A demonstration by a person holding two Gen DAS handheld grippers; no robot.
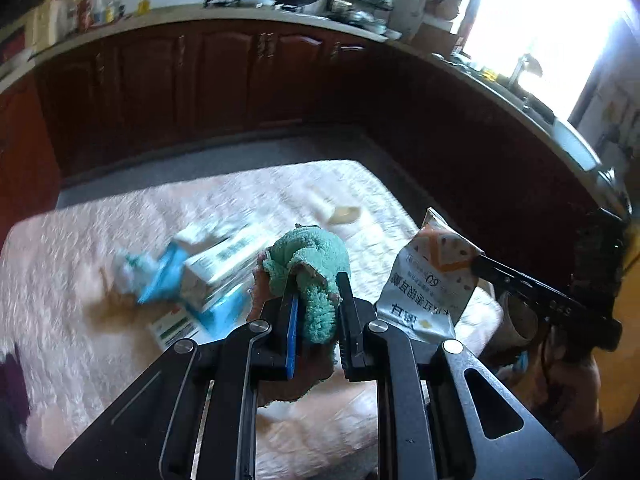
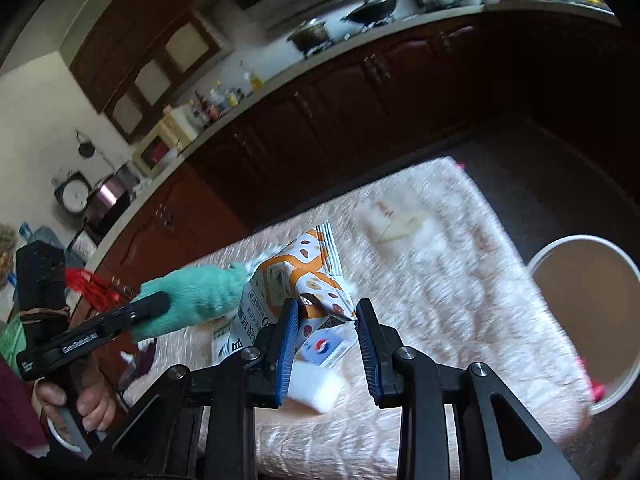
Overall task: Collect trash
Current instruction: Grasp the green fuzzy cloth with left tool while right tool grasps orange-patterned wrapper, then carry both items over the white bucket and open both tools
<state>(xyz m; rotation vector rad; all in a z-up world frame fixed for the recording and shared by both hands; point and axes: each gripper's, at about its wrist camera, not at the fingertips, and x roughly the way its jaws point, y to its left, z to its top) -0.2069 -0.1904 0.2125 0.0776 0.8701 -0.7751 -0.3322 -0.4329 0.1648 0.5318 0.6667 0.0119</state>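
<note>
At centre frame in the left wrist view, the left gripper [image 1: 318,300] clamps a teal fuzzy cloth [image 1: 308,264] between its fingers, above a pale quilted table cover [image 1: 80,264]. To its right, a white-and-orange snack bag [image 1: 428,280] hangs pinched by the right gripper [image 2: 326,312], whose fingers grip the bag's corner at centre of the right wrist view. Blurred blue-and-white cartons [image 1: 208,276] lie left of the cloth. A round white bin [image 2: 588,320] stands at the right edge of the right wrist view, beside the table. Dark wooden cabinets [image 1: 224,80] line the background.
</note>
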